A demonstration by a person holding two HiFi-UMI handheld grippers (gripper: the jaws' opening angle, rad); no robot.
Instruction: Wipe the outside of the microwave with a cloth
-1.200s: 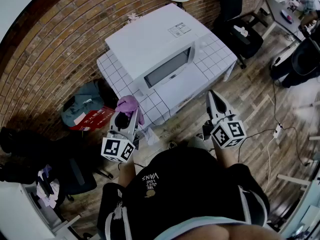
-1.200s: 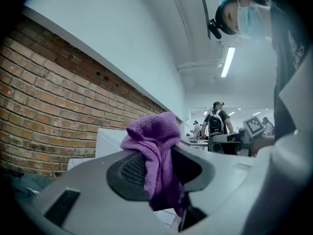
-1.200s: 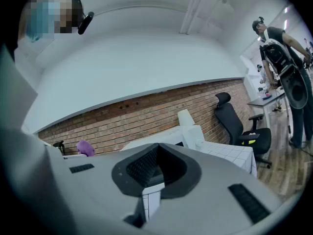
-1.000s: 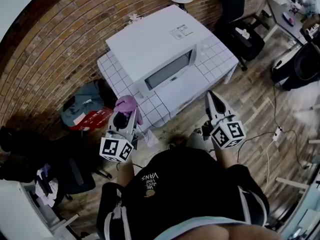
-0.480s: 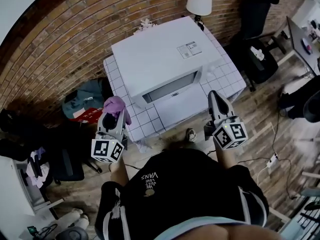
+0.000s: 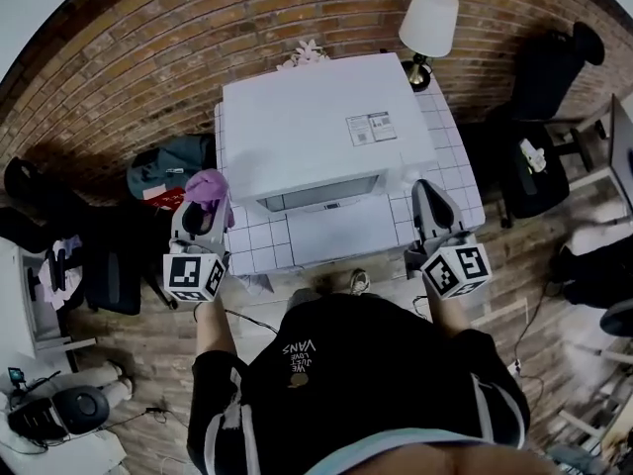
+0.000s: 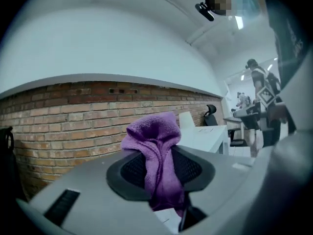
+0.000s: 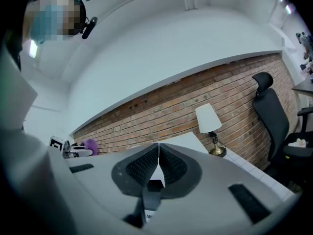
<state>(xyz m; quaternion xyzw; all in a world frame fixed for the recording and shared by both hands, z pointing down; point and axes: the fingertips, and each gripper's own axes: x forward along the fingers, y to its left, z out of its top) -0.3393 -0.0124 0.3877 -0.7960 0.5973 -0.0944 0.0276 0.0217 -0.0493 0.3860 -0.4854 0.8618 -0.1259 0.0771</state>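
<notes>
While standing square to the white-tiled table [image 6: 452, 169], start with the largest surface on it: the white microwave [image 6: 316, 117], broad on top, bare except for a small label, with its door turned toward the body. Judging by the gap, wiping not yet begun. Carry the left gripper [image 6: 202, 209] in over the top panel and lay the purple cloth [image 6: 207, 186], now just beside the microwave's left side and seemingly clear of it, flat on the casing. Sweep in long overlapping passes from back edge to front, then go down the sides and door. Keep clenched on the cloth and press with the soft fold poking past the tips, never the hard tips. Steer clear of the lamp [image 6: 428, 20] at the rear right corner. Hold the right gripper [image 6: 426, 196], pinched together on nothing, near the front right corner, ready to steady the casing.
</notes>
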